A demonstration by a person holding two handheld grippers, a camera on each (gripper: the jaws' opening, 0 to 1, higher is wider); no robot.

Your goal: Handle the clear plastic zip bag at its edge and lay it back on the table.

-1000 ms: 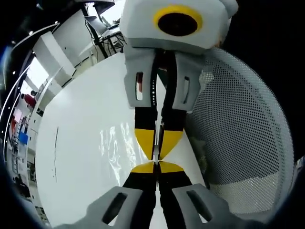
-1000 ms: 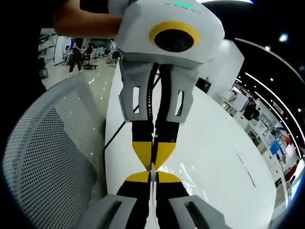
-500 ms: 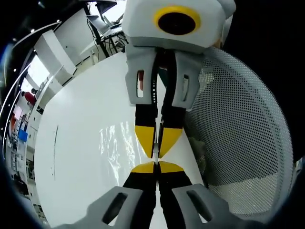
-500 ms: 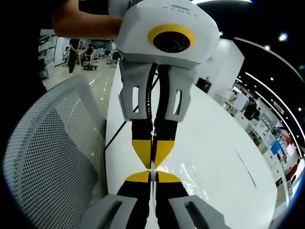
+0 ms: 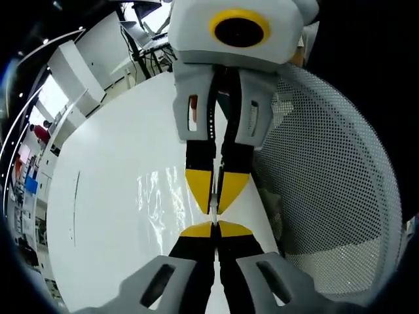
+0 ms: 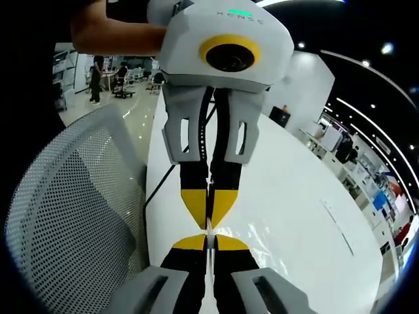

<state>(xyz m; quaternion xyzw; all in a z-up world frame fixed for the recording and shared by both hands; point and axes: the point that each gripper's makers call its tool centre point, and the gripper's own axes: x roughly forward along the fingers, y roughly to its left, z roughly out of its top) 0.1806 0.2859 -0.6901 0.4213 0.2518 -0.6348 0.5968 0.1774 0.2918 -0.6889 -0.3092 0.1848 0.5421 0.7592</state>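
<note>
In the left gripper view we see our left gripper with its yellow-tipped black jaws pressed together. Tip to tip with it, coming down from the top of that view, is the right gripper, its jaws likewise closed. Between the two pairs of tips runs a thin pale strip, which we take to be the edge of the clear plastic zip bag. The rest of the bag spreads out to the left of the jaws, glinting over the glossy white table. Whether the bag's body rests on the table or hangs just above it we cannot tell. To the right of the jaws stands a white perforated mesh chair back, close beside the table edge.

In the right gripper view we meet the same pinch from the other side: the right gripper closed at the bottom, the left gripper closed opposite it, tips meeting on the bag edge. The bag shimmers to the right of the jaws. The table lies beyond it, and the chair back is to the left. A person's bare forearm holds the left gripper from above.
</note>
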